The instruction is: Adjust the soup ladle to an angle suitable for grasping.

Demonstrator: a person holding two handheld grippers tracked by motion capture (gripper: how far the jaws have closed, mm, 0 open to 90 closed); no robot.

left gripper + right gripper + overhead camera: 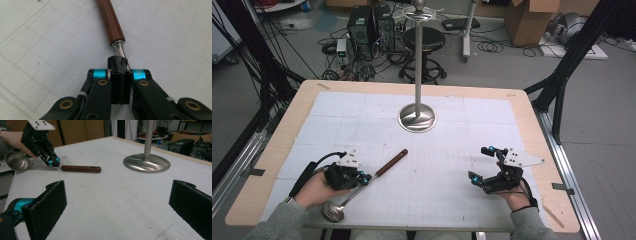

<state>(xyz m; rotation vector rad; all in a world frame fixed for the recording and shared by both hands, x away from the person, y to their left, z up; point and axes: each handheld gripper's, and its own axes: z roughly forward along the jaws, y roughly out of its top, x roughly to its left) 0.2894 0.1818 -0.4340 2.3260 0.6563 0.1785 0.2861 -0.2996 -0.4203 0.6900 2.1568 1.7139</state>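
Two jaws of the left gripper [120, 65] pinch the ladle [362, 182] on its metal shaft below the wooden grip; the right gripper [479, 164] gapes wide, empty.

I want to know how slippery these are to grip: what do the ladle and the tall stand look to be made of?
Ladle: the bowl and thin shaft look like polished steel, mirror-bright with reflections; the handle looks like dark reddish wood with a smooth satin sheen, though it could be a wood-look coating. The left gripper is closed on the shaft. Stand: apparently brushed or polished metal, shiny domed base and pole.
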